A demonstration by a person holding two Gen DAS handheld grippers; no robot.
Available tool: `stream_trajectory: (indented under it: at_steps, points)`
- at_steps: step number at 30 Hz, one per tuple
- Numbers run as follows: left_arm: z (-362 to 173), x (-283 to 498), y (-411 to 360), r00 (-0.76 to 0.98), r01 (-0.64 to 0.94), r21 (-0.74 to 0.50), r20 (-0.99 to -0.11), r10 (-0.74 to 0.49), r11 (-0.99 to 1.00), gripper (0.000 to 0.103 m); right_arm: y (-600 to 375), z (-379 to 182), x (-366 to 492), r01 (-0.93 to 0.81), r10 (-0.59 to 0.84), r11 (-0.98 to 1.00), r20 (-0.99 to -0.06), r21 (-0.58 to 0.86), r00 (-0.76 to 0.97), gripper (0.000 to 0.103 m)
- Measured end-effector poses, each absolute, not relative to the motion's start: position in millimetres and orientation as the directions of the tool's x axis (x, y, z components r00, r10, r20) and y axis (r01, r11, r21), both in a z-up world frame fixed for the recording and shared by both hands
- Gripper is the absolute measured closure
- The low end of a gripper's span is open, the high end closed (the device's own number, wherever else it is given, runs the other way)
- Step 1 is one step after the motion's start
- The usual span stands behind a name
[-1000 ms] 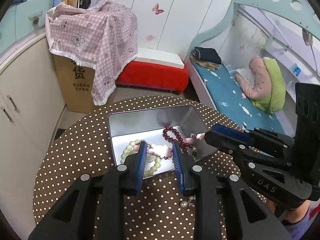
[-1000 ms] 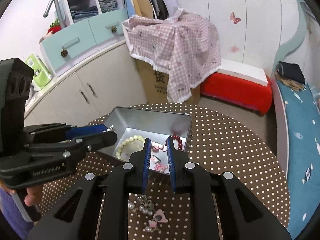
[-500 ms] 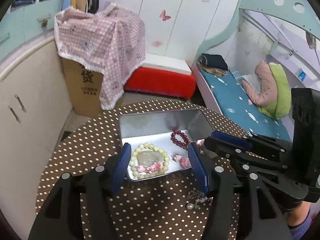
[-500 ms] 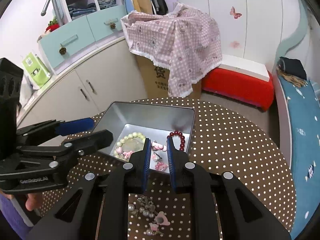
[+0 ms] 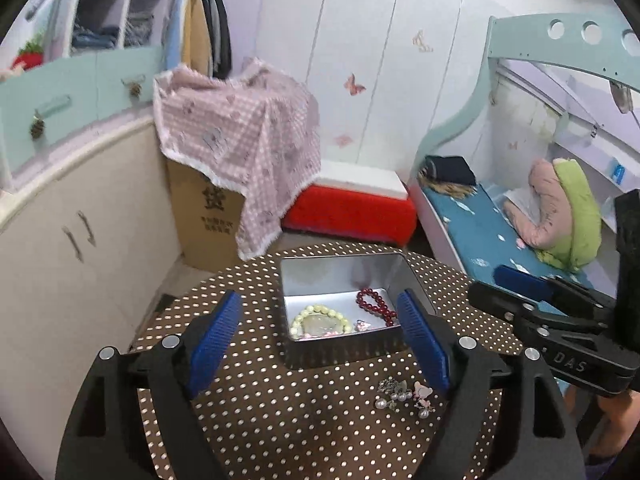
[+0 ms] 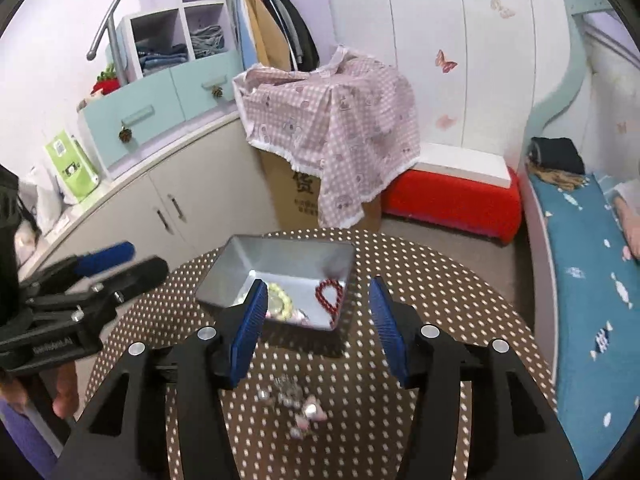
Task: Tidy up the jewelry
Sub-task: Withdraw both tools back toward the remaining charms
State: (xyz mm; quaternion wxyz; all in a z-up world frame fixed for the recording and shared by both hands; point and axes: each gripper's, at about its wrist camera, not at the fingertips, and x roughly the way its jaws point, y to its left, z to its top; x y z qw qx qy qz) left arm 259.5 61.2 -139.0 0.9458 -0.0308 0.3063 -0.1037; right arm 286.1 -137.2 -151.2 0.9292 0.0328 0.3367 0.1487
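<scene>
Table (image 5: 256, 408) with dotted brown cloth is seen under everything. Tin (image 5: 344, 344) is placed at table centre, lid off. Left gripper (image 5: 320, 344) is held over the table on the near side of the tin, fingers spread wide, nothing gripped. Right gripper (image 6: 316, 332) is held likewise near the tin, fingers apart, empty. Inside the tin are seen a pale green bead bracelet (image 5: 320, 320), a red bead bracelet (image 5: 376, 304) and small pink pieces (image 5: 362, 325). Task is judged partly done: a loose cluster of pearl and pink trinkets (image 5: 404, 394) is left on the cloth just in front of the tin, not yet moved in.
</scene>
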Motion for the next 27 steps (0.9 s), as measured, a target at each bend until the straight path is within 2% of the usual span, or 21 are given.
stream_trajectory:
  at_steps: [5, 10, 19, 27]
  points:
    - [-131, 227, 61, 0.848, 0.117, -0.085, -0.51, -0.144, 0.989, 0.025, -148, -151, 253, -0.21, 0.238, 0.97, -0.608, 0.119, 0.757, 0.045]
    - [-135, 209, 55, 0.866, 0.095, -0.032, -0.491, -0.098, 0.995, 0.025, -152, -158, 232, -0.177, 0.198, 0.98, -0.615, 0.096, 0.763, 0.043]
    - [-161, 196, 47, 0.859, 0.09, 0.049, -0.51, -0.053, 0.995, 0.025, -144, -172, 214, -0.169, 0.188, 0.981, -0.642, 0.092, 0.743, 0.043]
    - [-193, 203, 51, 0.79, 0.13, -0.009, -0.604, -0.109, 0.992, 0.025, -130, -205, 220, -0.169, 0.179, 0.982, -0.711, 0.085, 0.68, 0.043]
